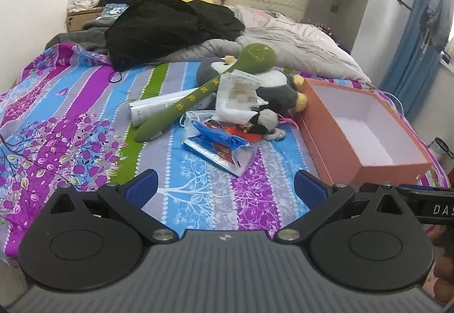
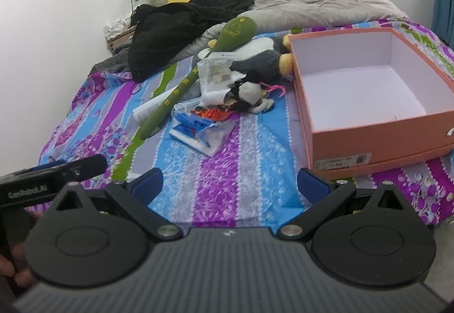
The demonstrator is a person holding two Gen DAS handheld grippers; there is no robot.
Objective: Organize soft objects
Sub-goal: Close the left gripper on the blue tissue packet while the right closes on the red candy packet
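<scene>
Step in hand: judging by the untouched pile and the bare box, sorting has not begun; both tools hover over the near edge of the bed (image 1: 71,120).
Left gripper (image 1: 225,185): jaws spread wide, holding nothing.
Right gripper (image 2: 229,183): jaws spread wide, likewise unloaded.
Soft things: a grey-and-white plush penguin (image 1: 272,85) lies mid-bed, with a long green plush stick (image 1: 198,91) across it, a white packet (image 1: 238,88) on top, and a blue plastic bag (image 1: 221,148) nearest the grippers.
Box (image 2: 369,125): orange, open, white inside, at the bed's right edge, just beside the pile.
Next move: probably reach forward to the pile's near side, close on one soft item, then carry it right into the box.
</scene>
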